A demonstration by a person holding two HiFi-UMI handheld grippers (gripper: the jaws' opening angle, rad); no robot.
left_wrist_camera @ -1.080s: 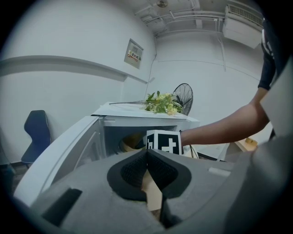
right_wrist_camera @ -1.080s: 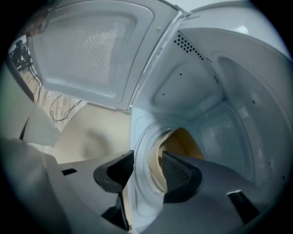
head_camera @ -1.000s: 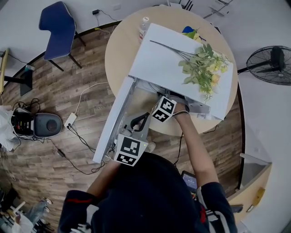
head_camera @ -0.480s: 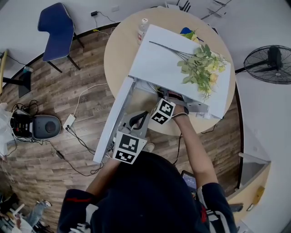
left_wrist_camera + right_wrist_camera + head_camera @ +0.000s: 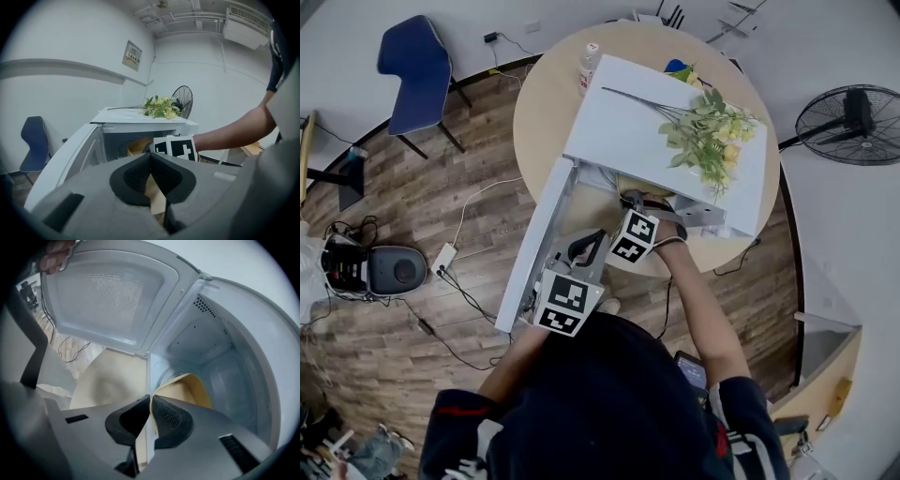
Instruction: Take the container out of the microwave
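Grip on container (image 5: 187, 386) inside microwave (image 5: 206, 341)
I am pinching its near rim with my right gripper (image 5: 150, 398), jaws just closing.

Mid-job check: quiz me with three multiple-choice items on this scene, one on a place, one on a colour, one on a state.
1. Where is the container?
A. inside the microwave
B. on the floor
C. on top of the microwave

2. What colour is the chair?
A. red
B. blue
C. green

3. How is the microwave's door?
A. shut
B. swung open
C. removed

Answers:
1. A: its yellow rim shows inside the cavity.
2. B: the seat and back are blue.
3. B: it stands swung away from the cavity.
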